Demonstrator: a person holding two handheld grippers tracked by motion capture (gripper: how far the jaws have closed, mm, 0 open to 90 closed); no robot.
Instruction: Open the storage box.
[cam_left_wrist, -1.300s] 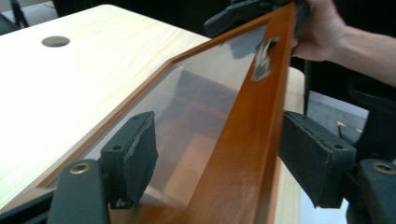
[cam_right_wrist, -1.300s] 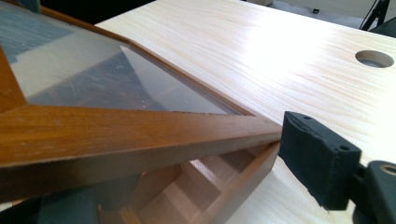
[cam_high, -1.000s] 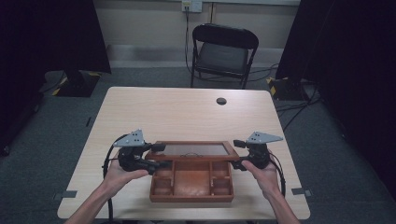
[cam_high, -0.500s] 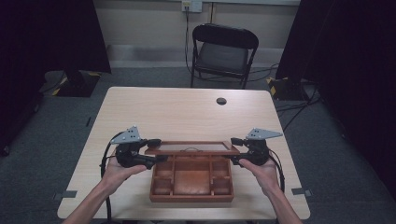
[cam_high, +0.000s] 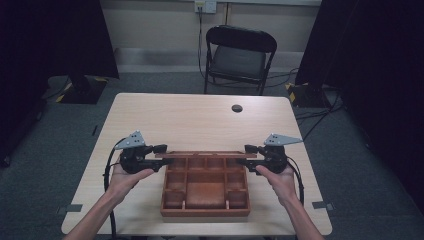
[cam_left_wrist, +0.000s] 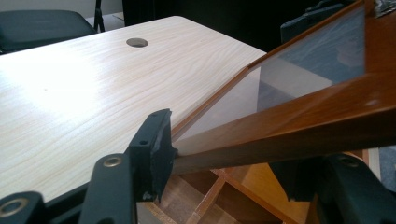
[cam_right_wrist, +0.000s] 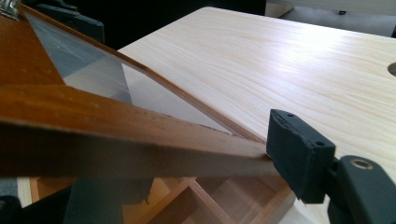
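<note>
A brown wooden box (cam_high: 205, 212) with several open compartments lies at the table's near middle. Its hinged glass lid (cam_high: 205, 155) stands raised along the box's far edge and is seen edge-on from above. My left gripper (cam_high: 163, 157) is shut on the lid's left frame edge, and my right gripper (cam_high: 245, 155) is shut on its right edge. In the left gripper view the wooden frame (cam_left_wrist: 299, 126) passes between my jaws, with the glass pane (cam_left_wrist: 303, 60) above. The right gripper view has a pad (cam_right_wrist: 299, 154) pressed on the frame (cam_right_wrist: 116, 140), above the compartments (cam_right_wrist: 224, 200).
The light wooden table (cam_high: 200, 120) has a round cable hole (cam_high: 237, 108) at the far middle. A black folding chair (cam_high: 240, 55) stands behind the table. Cables lie on the floor at the right (cam_high: 320, 100). Bare tabletop stretches beyond the box.
Both grippers have swung the lid up and away from the person. Its glass face showed from above a second ago; now it is a thin line.
</note>
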